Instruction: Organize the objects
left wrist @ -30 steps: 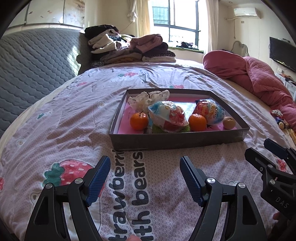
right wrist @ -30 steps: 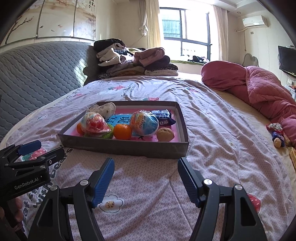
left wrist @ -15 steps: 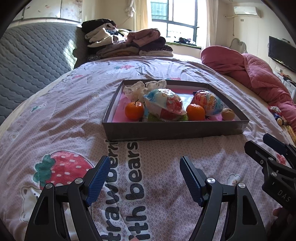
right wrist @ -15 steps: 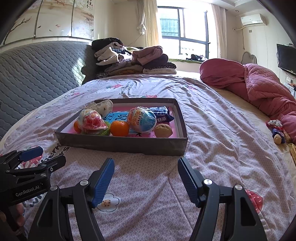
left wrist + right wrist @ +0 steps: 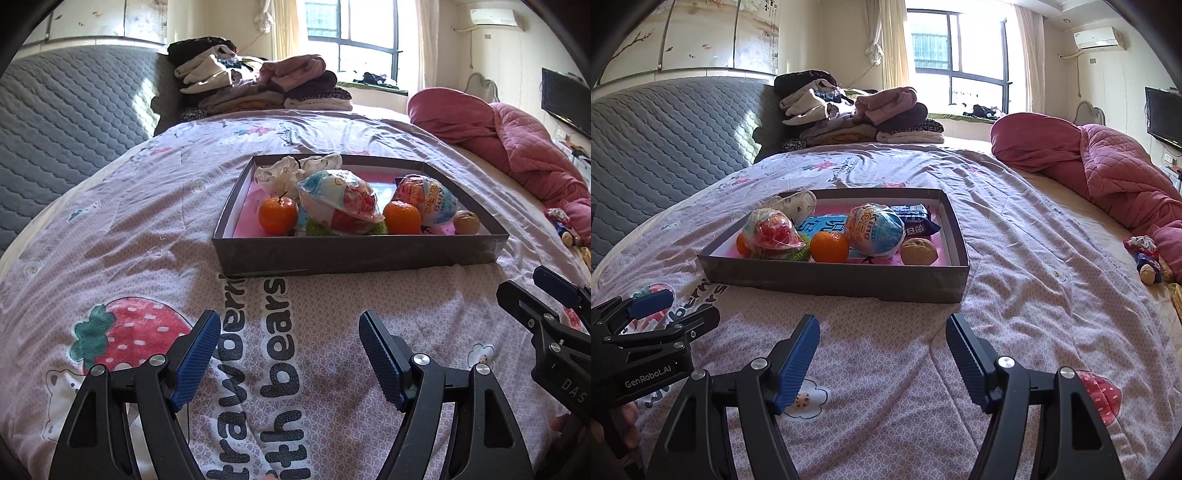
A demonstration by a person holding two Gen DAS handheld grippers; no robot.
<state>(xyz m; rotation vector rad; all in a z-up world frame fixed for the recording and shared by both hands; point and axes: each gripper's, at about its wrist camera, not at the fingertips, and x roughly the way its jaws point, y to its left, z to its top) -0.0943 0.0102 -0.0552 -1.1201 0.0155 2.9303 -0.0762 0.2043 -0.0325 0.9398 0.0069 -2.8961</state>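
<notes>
"genrobot.ai" on the left gripper [image 5: 650,325], "das" on the right gripper [image 5: 554,306], "bears" on the bedspread [image 5: 277,343].

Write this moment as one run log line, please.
left gripper: open, empty | right gripper: open, empty | box: on bed, snacks inside | oranges: in box

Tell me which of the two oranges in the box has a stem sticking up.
The left orange, next to the box's left wall. A thin dark stem sticks up from its top, while the other orange, further right beside the blue-and-orange wrapped ball, shows none.
</notes>
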